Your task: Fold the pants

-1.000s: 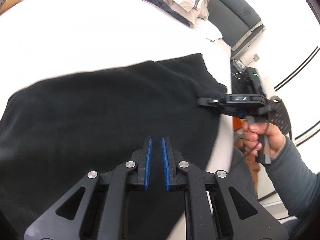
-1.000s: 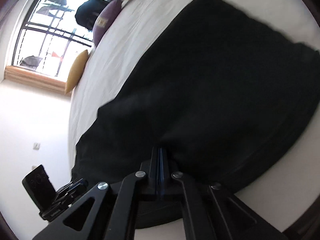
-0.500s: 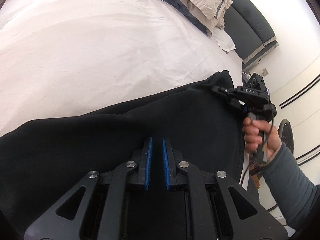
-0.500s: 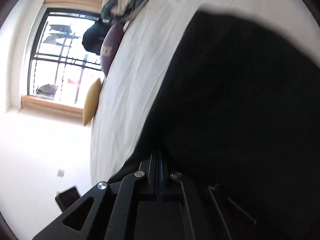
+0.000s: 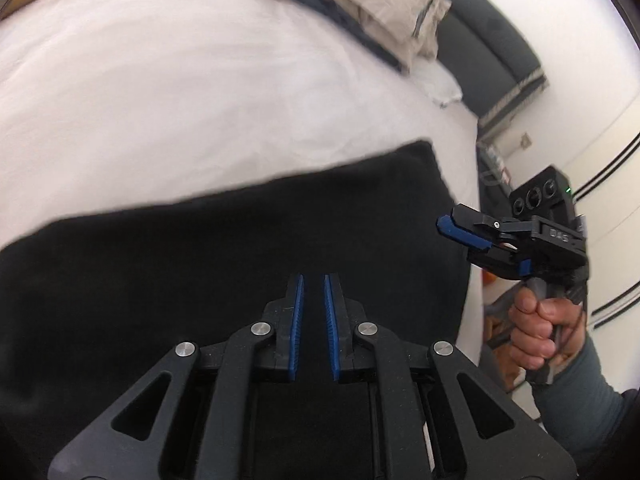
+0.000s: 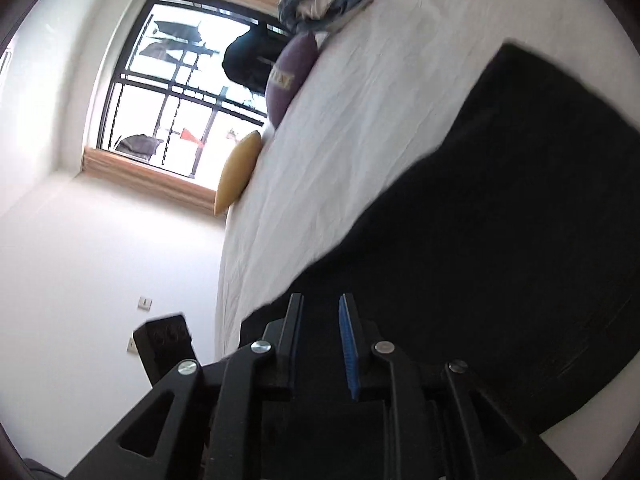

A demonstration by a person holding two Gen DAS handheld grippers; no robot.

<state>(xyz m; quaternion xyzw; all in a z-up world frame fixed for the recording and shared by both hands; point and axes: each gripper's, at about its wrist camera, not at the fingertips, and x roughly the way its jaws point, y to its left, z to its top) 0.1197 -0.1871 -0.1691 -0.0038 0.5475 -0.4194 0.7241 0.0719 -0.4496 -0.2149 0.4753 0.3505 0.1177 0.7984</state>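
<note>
Right hand-held gripper (image 6: 320,320), jaws just opened, had released the black pants (image 5: 240,248) on the bed (image 5: 200,100); left hand-held gripper (image 5: 312,292) stood clenched, empty.

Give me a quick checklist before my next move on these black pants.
1. Right gripper released: ok; its jaws have just been opening, with nothing between them.
2. Left gripper jaws nearly closed: ok.
3. Left gripper pinching cloth: cannot tell.
4. Pants lying flat on the bed sheet: ok.
5. Fold edges lined up: cannot tell, the edge is blurred.
</note>
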